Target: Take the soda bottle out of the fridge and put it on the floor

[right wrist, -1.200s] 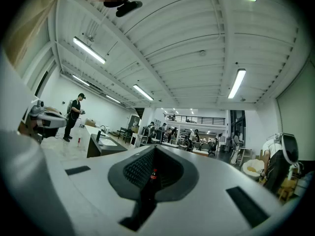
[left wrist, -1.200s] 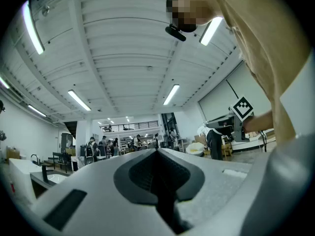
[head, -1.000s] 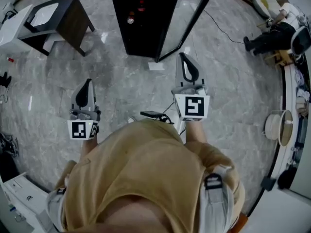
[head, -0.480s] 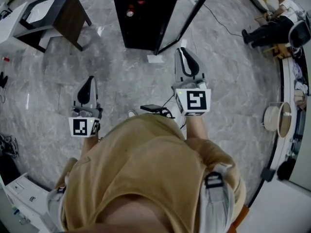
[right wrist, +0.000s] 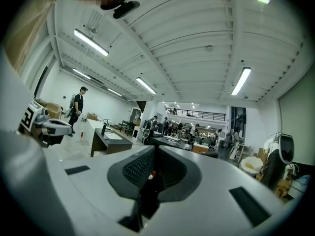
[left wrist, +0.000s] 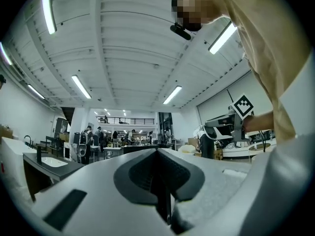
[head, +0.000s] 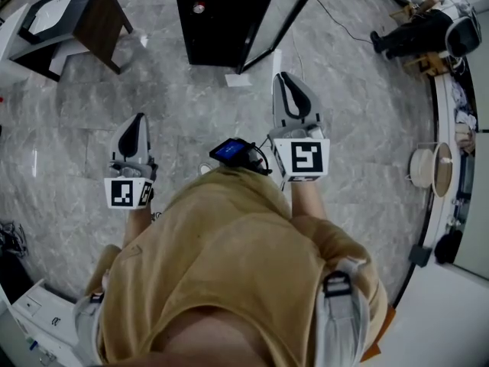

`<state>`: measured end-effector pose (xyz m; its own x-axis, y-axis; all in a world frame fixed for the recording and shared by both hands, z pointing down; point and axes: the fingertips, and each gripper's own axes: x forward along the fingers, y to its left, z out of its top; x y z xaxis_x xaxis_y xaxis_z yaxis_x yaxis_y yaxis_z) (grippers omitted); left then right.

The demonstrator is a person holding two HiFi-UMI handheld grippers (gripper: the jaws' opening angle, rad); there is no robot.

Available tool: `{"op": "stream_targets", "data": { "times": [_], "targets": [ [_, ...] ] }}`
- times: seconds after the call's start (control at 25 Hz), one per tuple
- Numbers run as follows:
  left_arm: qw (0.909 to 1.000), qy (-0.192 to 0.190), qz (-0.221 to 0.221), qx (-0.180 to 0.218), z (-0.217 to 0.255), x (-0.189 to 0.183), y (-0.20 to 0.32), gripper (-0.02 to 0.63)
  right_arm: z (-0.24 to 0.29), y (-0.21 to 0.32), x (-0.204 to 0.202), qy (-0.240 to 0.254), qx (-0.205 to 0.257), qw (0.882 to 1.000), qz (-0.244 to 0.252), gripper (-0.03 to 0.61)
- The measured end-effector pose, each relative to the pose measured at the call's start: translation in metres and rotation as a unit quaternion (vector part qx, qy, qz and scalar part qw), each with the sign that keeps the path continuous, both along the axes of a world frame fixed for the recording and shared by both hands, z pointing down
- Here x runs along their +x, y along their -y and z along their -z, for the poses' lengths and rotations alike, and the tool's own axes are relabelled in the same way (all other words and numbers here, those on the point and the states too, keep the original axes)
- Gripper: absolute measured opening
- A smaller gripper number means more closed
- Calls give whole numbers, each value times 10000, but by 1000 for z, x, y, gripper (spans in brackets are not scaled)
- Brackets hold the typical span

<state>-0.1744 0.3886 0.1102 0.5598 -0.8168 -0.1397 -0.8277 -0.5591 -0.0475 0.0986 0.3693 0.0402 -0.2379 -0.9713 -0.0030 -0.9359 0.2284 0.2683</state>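
Marble floor (head: 191,117) fronts the open fridge (head: 218,21); left gripper (head: 139,121) and right gripper (head: 284,82) are closed and empty.

We count two tongs, the left tongs (head: 138,121) and the right tongs (head: 283,81), each bearing one marker cube (head: 127,193), so two cubes. We see one black fridge (head: 221,37) with one glass door (head: 279,10), two bottle tops (head: 199,8) inside it, one dark bench (head: 99,21), and one paper sheet (head: 238,80) on the floor (head: 191,113).
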Motion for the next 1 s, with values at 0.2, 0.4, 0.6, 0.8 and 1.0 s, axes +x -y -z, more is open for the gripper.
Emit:
{"op": "stream_targets", "data": {
  "times": [0.2,0.4,0.6,0.8,1.0],
  "targets": [
    [9999,-57,13,-82,-11,-6,-6,3,-3,4,-10,-96,-8,9999,102,5],
    [9998,-41,148,-132,-11,-8,15,3,2,34,-14,-62,7,9997,247,5],
    [9997,77,216,-95,-7,3,49,3,-6,76,-5,62,-26,9993,360,5],
    [9995,138,208,-169,-5,31,100,3,-7,135,10,5,17,9986,530,5],
    [9995,222,169,-135,4,68,156,3,-7,192,45,52,-81,9984,564,5]
  ]
}}
